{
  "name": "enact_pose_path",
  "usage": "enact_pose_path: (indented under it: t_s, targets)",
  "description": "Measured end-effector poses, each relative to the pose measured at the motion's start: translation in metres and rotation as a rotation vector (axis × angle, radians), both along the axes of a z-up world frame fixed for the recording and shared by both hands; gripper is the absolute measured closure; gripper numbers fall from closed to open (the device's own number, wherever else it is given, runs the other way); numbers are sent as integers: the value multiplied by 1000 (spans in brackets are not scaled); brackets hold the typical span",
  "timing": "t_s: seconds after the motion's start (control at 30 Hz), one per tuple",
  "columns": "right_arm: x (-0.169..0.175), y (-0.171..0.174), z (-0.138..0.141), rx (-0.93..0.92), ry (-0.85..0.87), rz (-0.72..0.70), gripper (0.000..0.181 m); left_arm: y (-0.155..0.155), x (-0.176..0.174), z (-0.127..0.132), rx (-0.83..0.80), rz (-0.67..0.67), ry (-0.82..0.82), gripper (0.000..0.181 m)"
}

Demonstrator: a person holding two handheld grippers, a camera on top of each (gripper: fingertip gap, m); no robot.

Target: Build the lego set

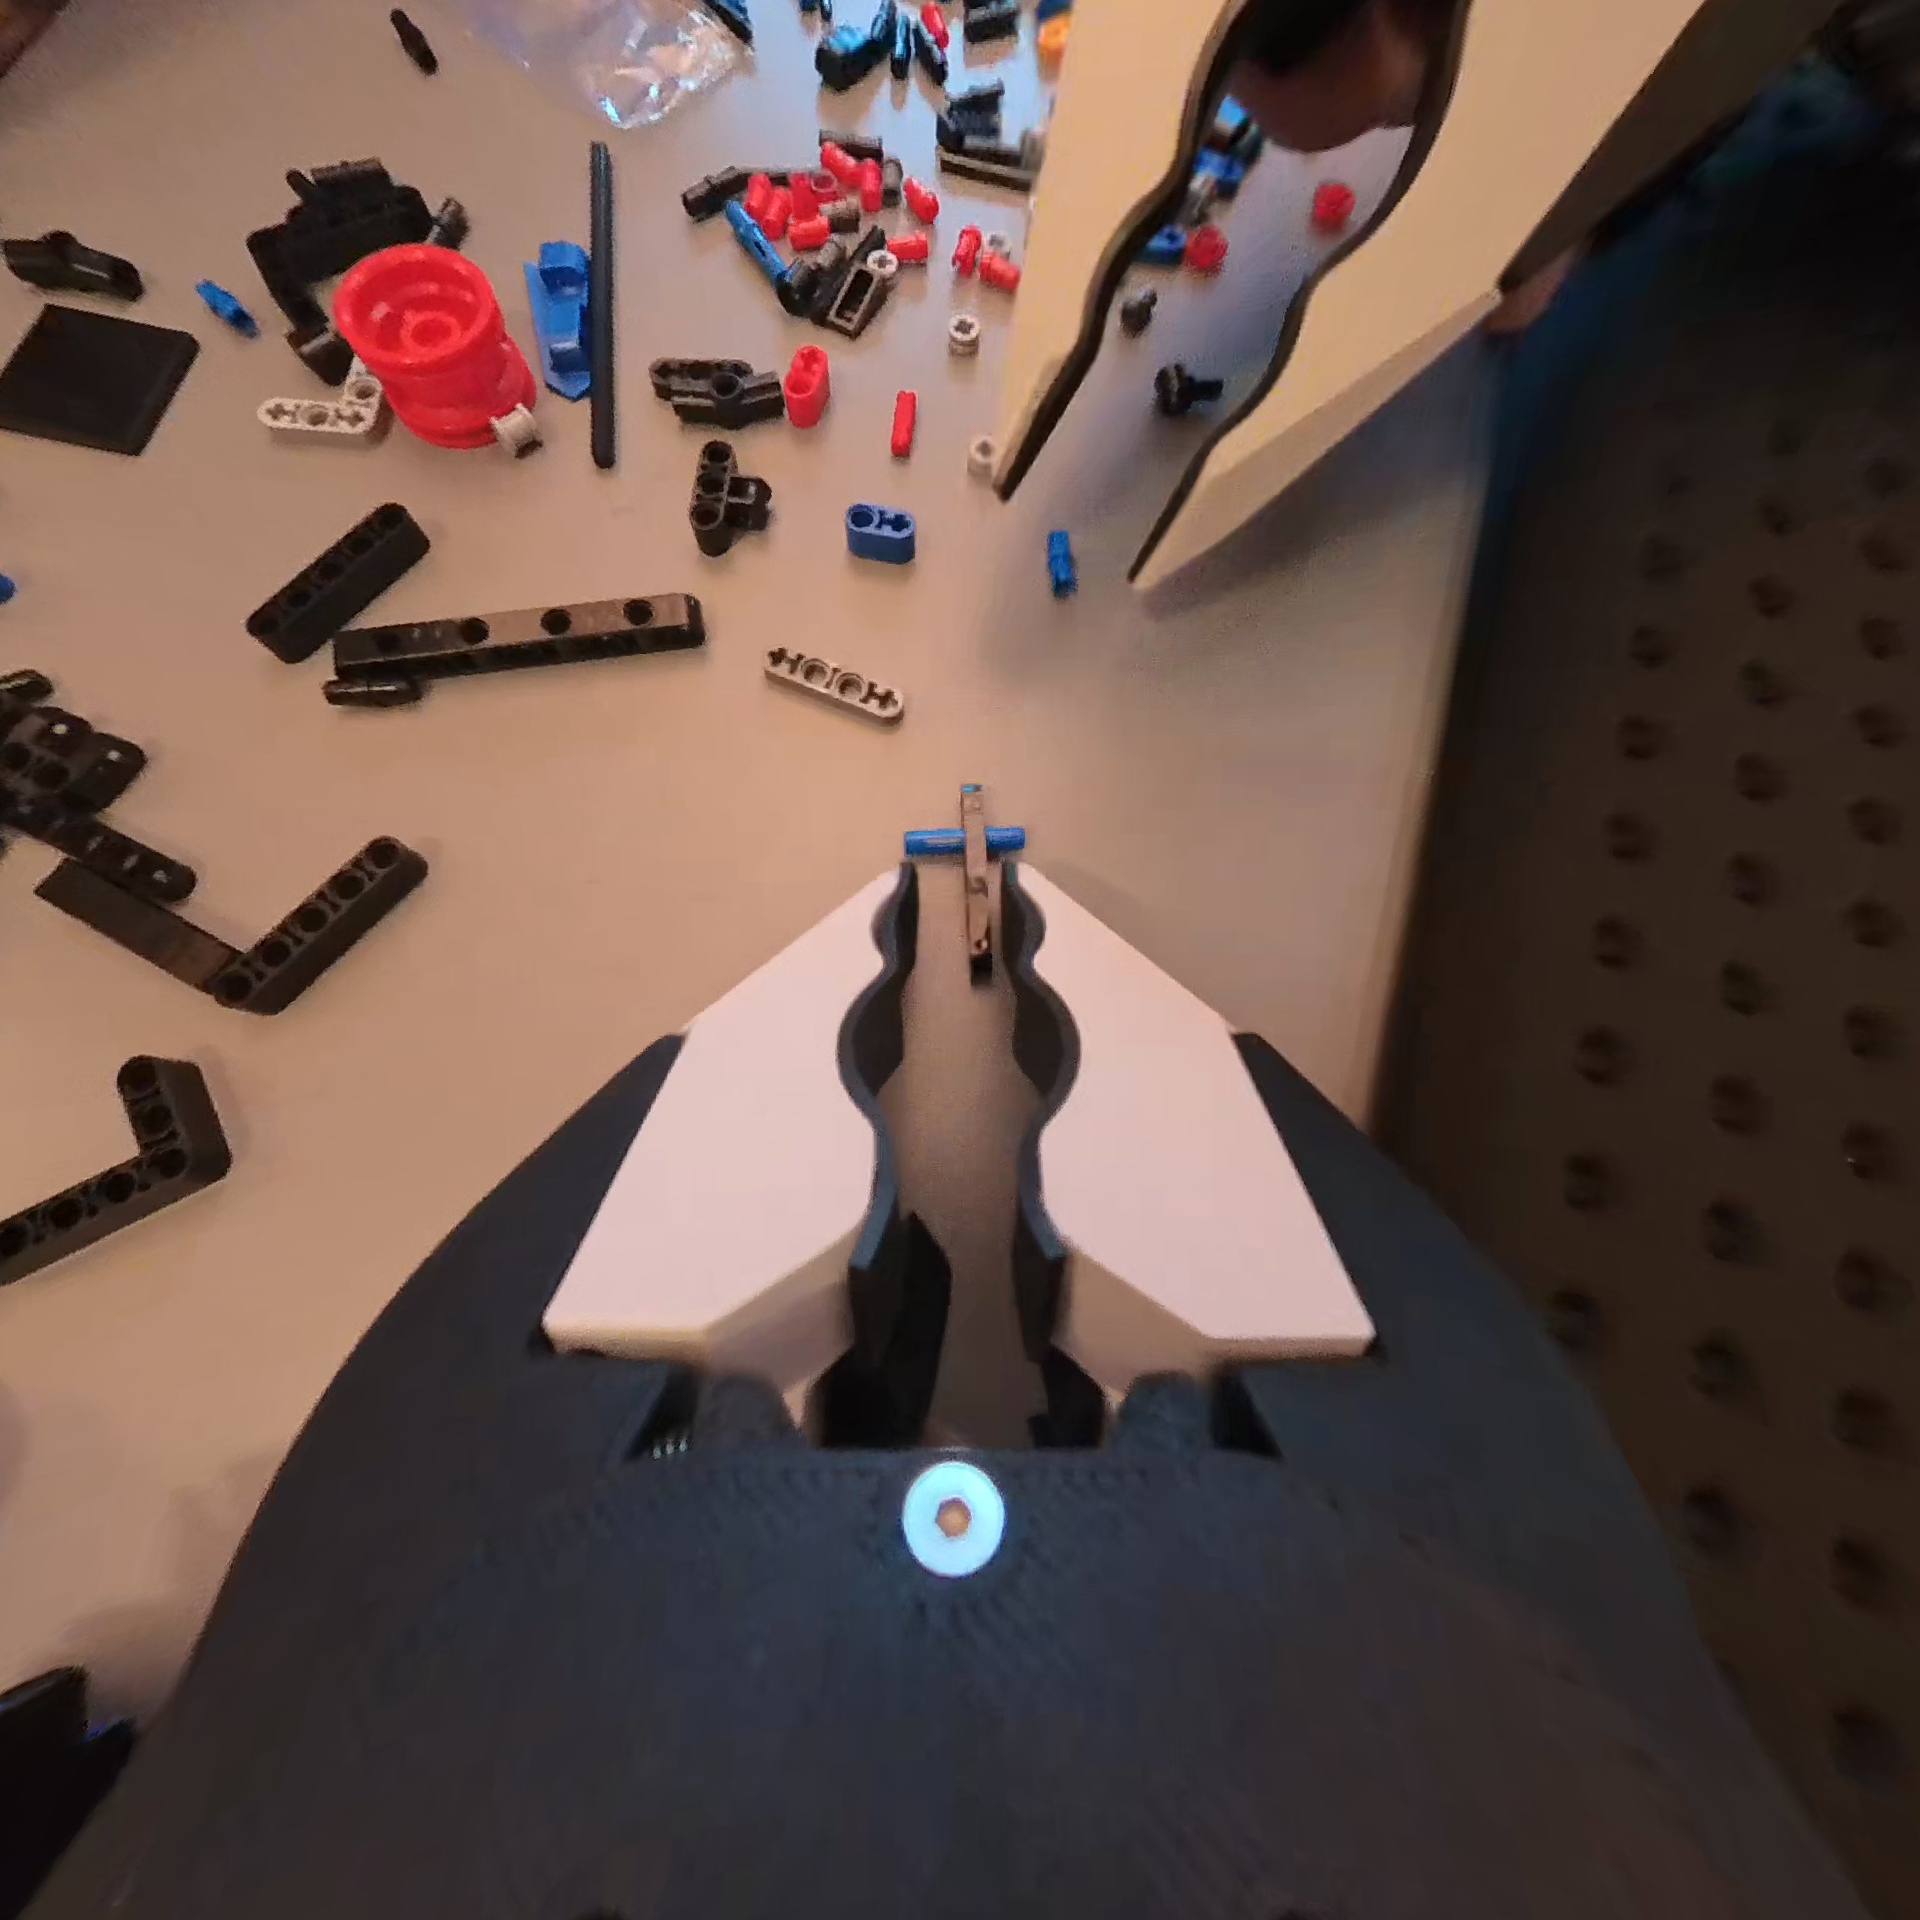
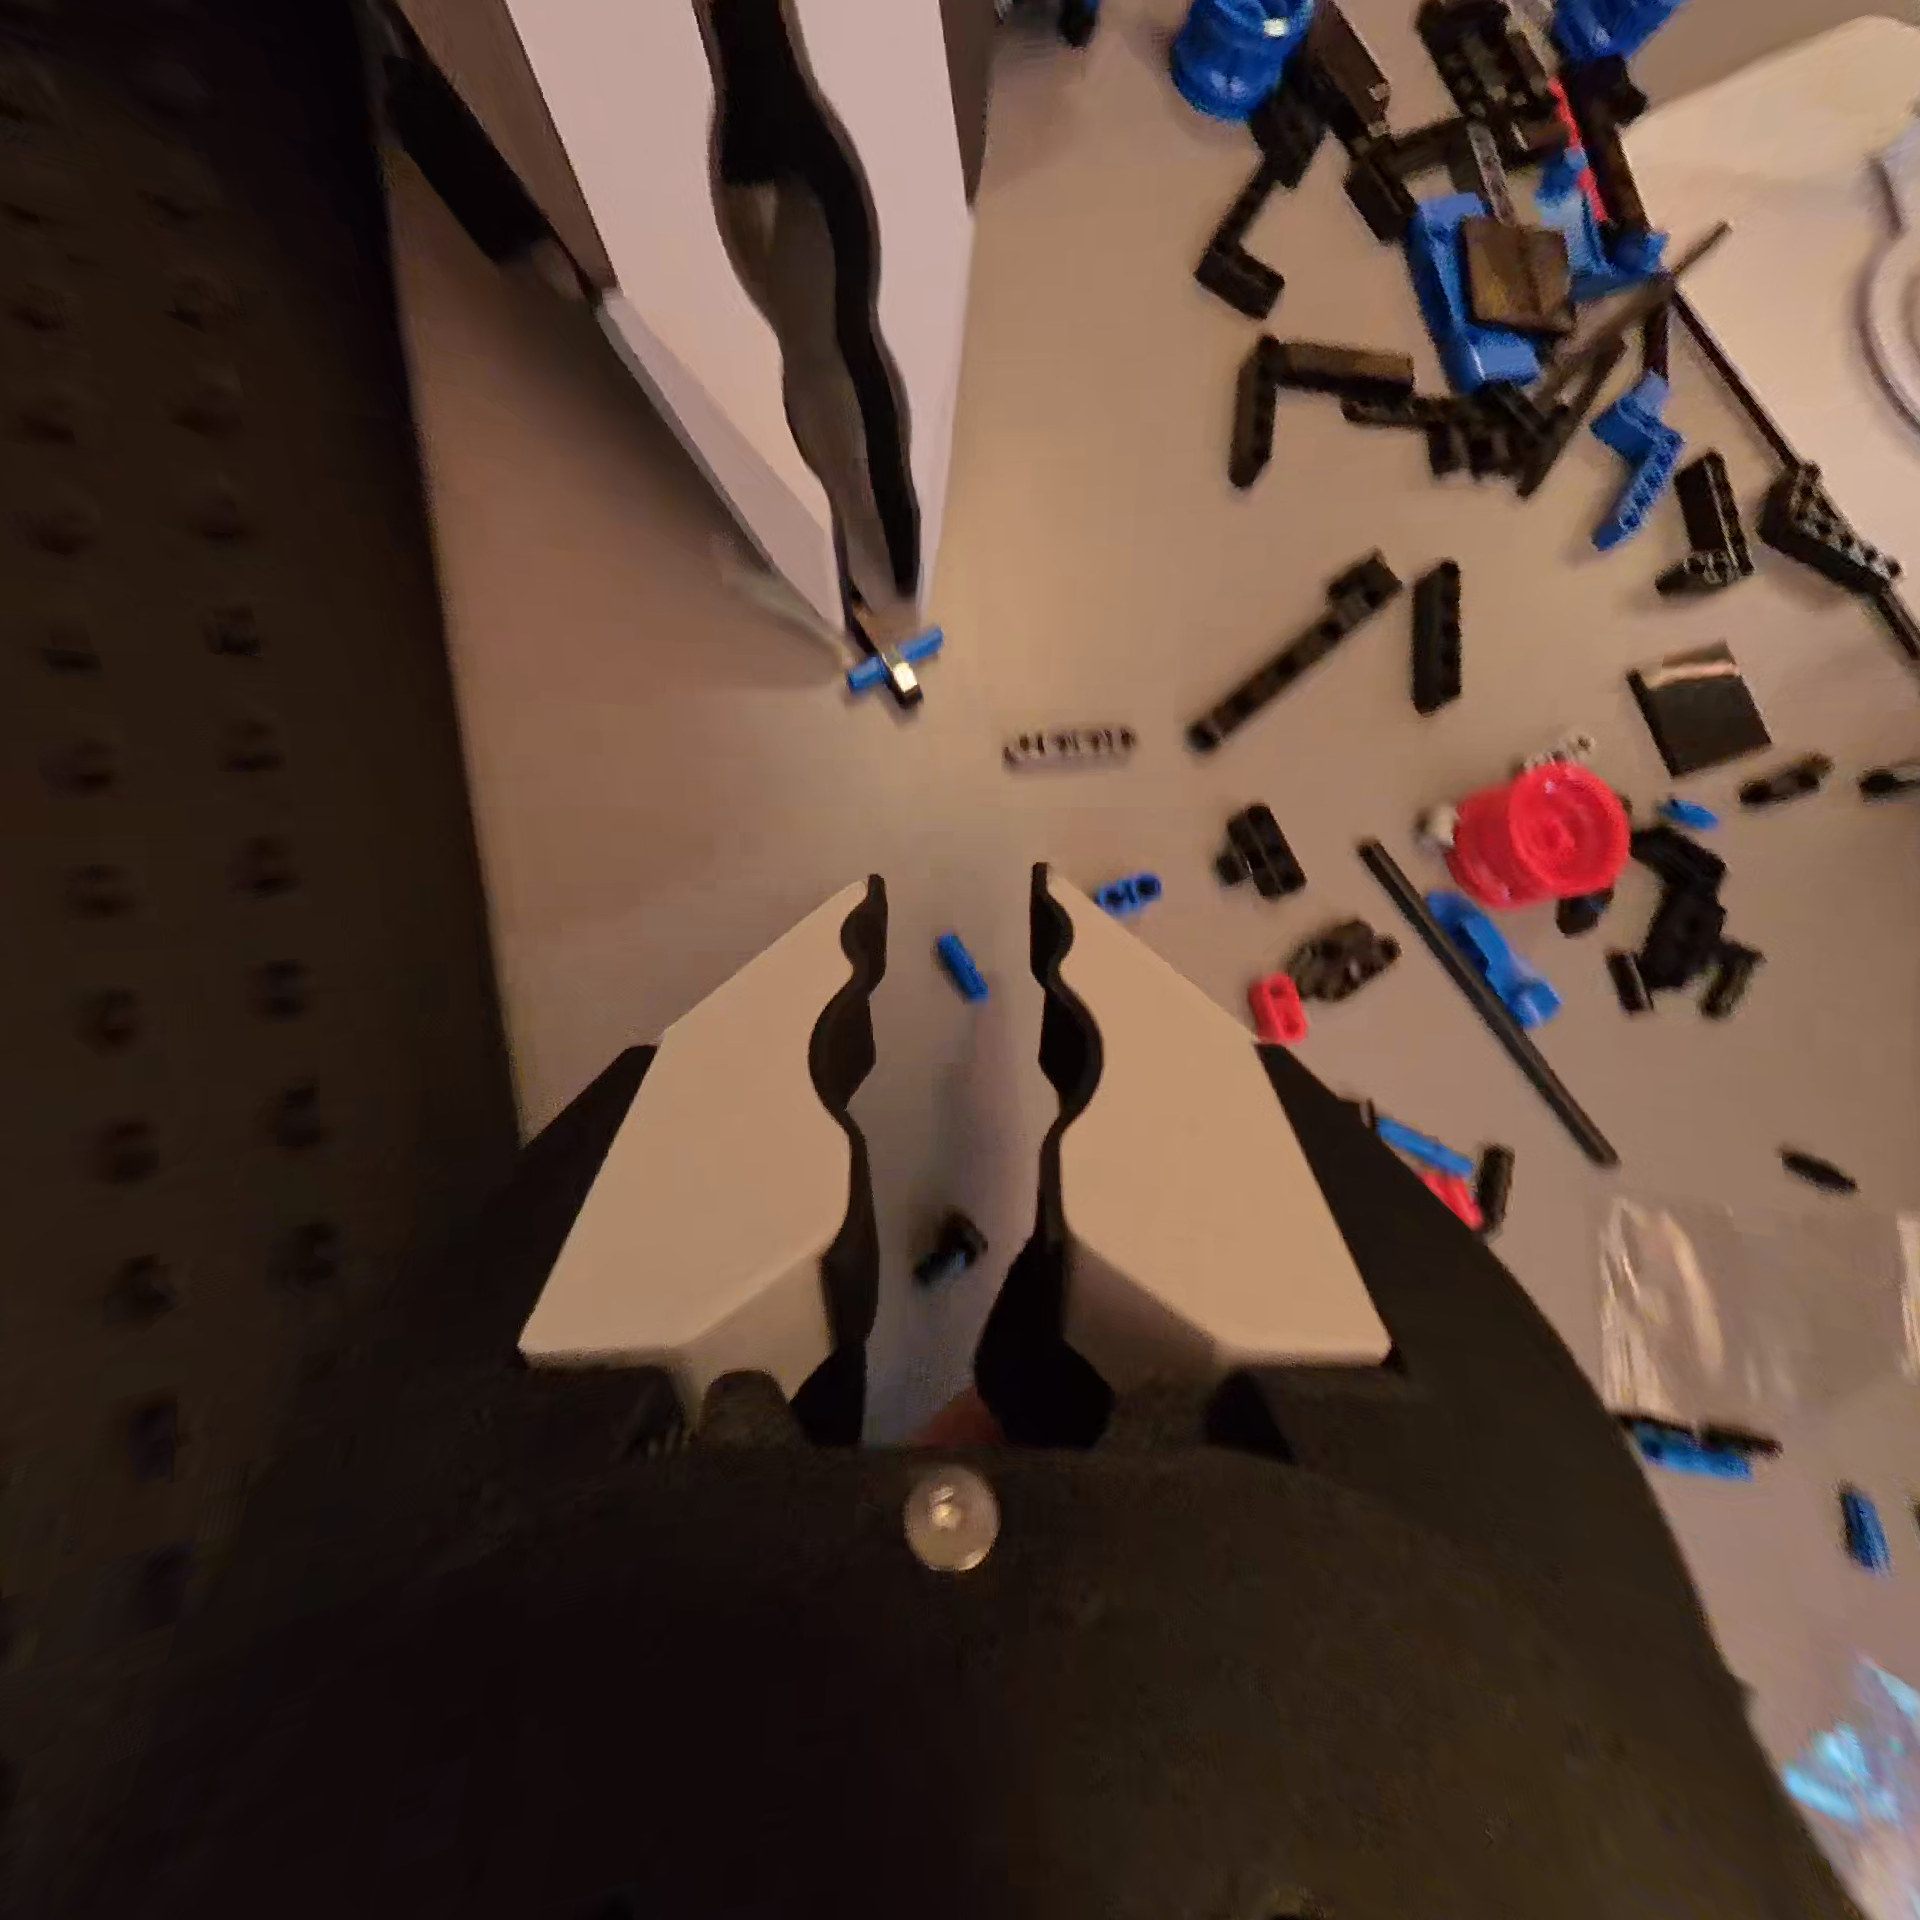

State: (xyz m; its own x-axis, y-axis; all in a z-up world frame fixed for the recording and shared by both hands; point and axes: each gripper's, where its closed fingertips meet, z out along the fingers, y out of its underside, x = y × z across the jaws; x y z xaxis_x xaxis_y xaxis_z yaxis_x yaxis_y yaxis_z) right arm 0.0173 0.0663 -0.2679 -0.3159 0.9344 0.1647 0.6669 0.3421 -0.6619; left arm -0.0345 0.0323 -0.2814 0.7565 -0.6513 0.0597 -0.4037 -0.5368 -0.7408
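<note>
The only container in sight is a clear plastic bag (image 1: 634, 52) at the far edge of the table (image 1: 623, 790), crumpled; whether anything is in it cannot be told.

The left claw (image 1: 961, 868) is clamped on a thin grey beam (image 1: 977, 883) with a blue pin (image 1: 963, 840) pushed crosswise through its far end, held just above the table near the dark pegboard (image 1: 1714, 935). The right claw (image 2: 956, 894) stands apart, gripping nothing, with a loose blue peg (image 2: 961, 966) on the table between its fingers and a black peg (image 2: 948, 1247) farther back.

Loose parts lie scattered to the left claw's left: a red wheel (image 1: 431, 343), a black axle (image 1: 601, 301), black beams (image 1: 520, 634), a grey flat beam (image 1: 834, 686), a blue connector (image 1: 881, 532) and a heap of red pins (image 1: 831, 208). A half-built blue and black model (image 2: 1507, 260) sits far off in the right view. Nothing lies between the two claws.
</note>
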Motion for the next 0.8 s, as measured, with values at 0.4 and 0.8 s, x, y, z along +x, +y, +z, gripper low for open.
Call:
enact_pose_path:
  t_s: [0.4, 0.8]
  targets:
    - [7, 7, -18, 32, -71, 15, 168, -19, -8, -5, -43, -7, 17, 163]
    - [-8, -10, 22, -133, 135, 15, 180, -12, -5, 14, 95, 10, 34, 161]
